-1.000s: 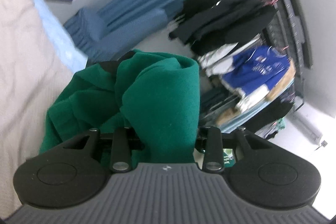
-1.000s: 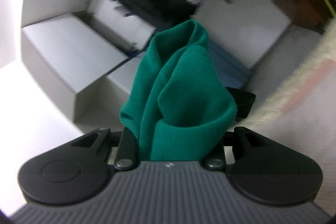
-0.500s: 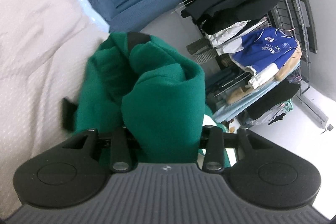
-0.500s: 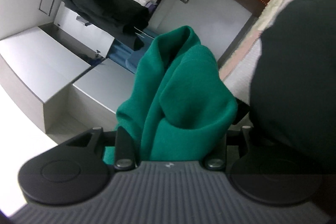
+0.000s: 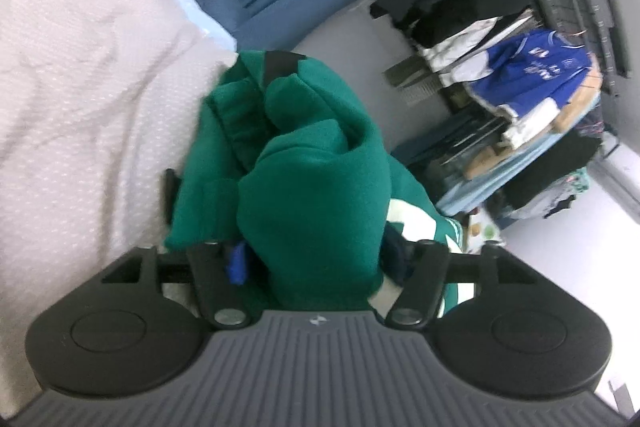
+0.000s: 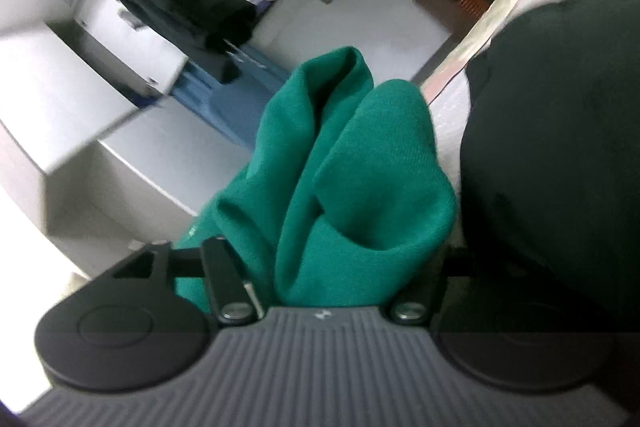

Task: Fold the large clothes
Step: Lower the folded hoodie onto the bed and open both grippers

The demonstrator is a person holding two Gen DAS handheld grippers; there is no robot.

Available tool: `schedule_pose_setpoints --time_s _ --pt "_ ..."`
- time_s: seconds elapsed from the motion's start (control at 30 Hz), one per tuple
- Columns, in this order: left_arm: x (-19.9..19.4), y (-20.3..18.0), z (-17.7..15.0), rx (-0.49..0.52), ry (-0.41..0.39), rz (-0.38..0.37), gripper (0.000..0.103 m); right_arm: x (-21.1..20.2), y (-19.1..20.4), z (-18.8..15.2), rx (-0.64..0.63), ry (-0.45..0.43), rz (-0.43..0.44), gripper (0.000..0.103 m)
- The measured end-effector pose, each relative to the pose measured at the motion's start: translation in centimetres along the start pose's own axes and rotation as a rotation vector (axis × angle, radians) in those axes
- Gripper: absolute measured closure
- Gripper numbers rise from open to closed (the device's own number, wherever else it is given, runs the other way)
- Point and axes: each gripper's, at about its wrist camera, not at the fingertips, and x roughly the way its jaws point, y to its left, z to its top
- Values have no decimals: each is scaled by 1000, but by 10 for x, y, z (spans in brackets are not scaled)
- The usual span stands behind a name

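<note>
bunched green garment (image 5: 316, 195) in both grippers

Green garment (image 5: 316, 195) bunched; white stripes; partly on bed.

Between the jaws of the left gripper (image 5: 316, 259) a bunched green garment (image 5: 312, 195) fills the gap, no room there. Left of its jaws: white bedspread (image 5: 80, 87), open surface. Ahead-right: bare floor, then clothes rack (image 5: 520, 39) blocks. Right gripper (image 6: 328, 267) gap also stuffed w/ green cloth. Right of its jaws a dark mass (image 6: 560, 147), probably another garment, blurred, blocks. Ahead-left: grey cabinet (image 6: 80, 115).
</note>
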Motion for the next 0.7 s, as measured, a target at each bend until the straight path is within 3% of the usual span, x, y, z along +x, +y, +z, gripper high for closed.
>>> schedule_pose_setpoints --time_s 0.2,0.33,0.7 --pt "-41 -30 2 128 18 138 24 -38 40 -17 -90 -23 -192 31" --pt "-79 -60 2 240 14 185 24 -68 69 -27 -173 -34 -238 31" --pt "-198 -165 -12 497 -33 210 24 -177 194 -31 -400 -102 -73 31"
